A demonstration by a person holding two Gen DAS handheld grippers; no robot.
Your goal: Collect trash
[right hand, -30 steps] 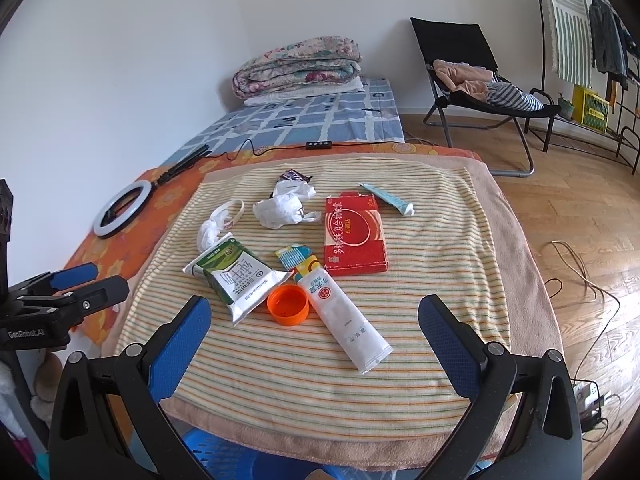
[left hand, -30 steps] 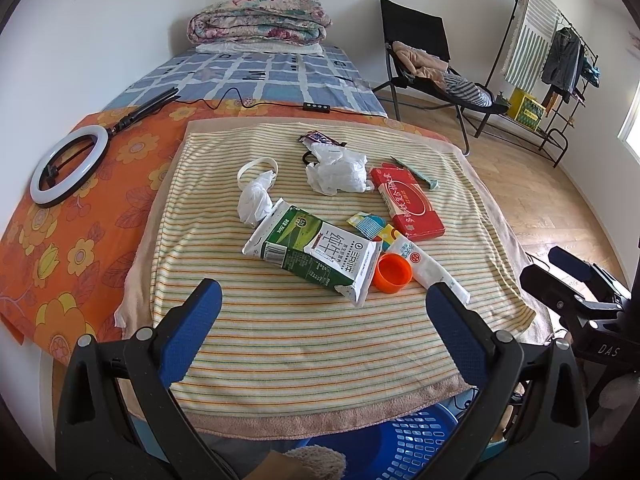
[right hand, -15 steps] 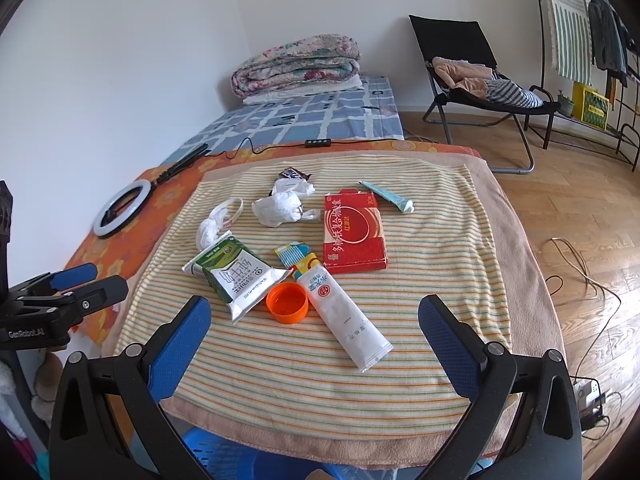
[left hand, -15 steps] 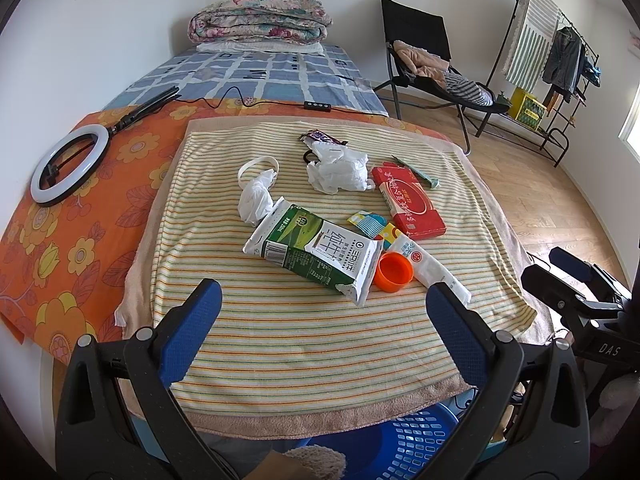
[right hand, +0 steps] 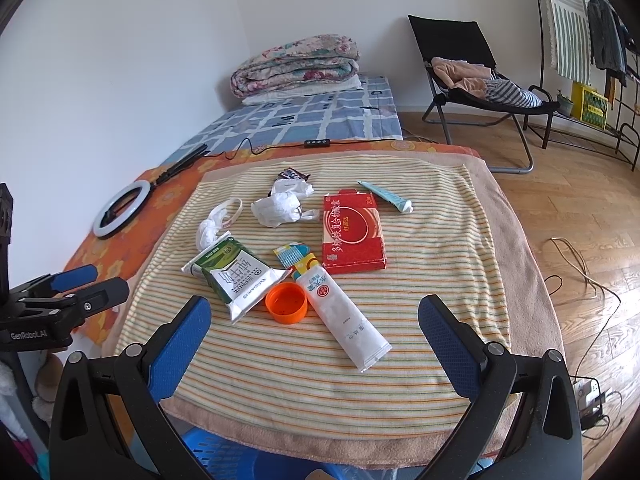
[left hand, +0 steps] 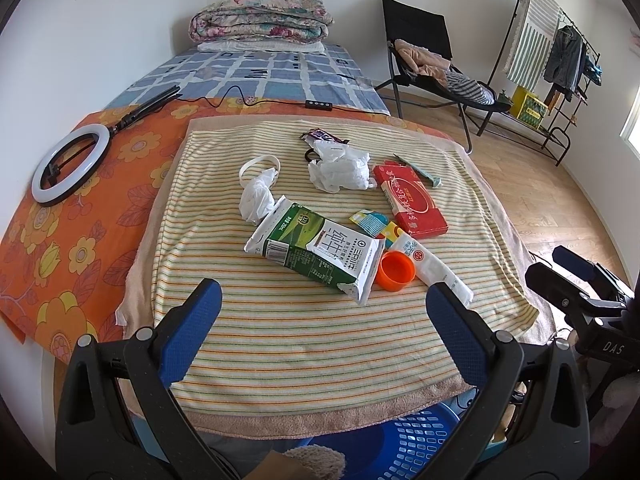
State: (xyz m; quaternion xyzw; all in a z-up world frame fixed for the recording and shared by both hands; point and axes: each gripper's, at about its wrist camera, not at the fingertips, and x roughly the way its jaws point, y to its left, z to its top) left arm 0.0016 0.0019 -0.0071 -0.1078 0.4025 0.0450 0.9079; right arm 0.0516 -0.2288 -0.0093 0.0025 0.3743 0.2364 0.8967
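Trash lies on a striped towel (left hand: 280, 340): a green milk carton (left hand: 316, 248) (right hand: 234, 274), an orange cap (left hand: 396, 270) (right hand: 286, 302), a white tube (right hand: 344, 320), a red box (left hand: 412, 200) (right hand: 354, 230), crumpled white tissues (left hand: 340, 166) (right hand: 280, 208), a small teal tube (right hand: 386, 196) and a dark wrapper (left hand: 322, 135). My left gripper (left hand: 320, 312) is open and empty, hovering near the towel's front edge, short of the carton. My right gripper (right hand: 316, 332) is open and empty, in front of the cap and white tube.
A blue plastic basket (left hand: 400, 440) (right hand: 224, 456) sits below the towel's front edge. A ring light (left hand: 70, 164) lies on the orange floral cloth at left. A folded quilt (left hand: 260, 18), a black chair (right hand: 472, 64) and a clothes rack (left hand: 560, 60) stand behind.
Both grippers have crept slightly forward toward the trash. Nothing on the towel has moved.
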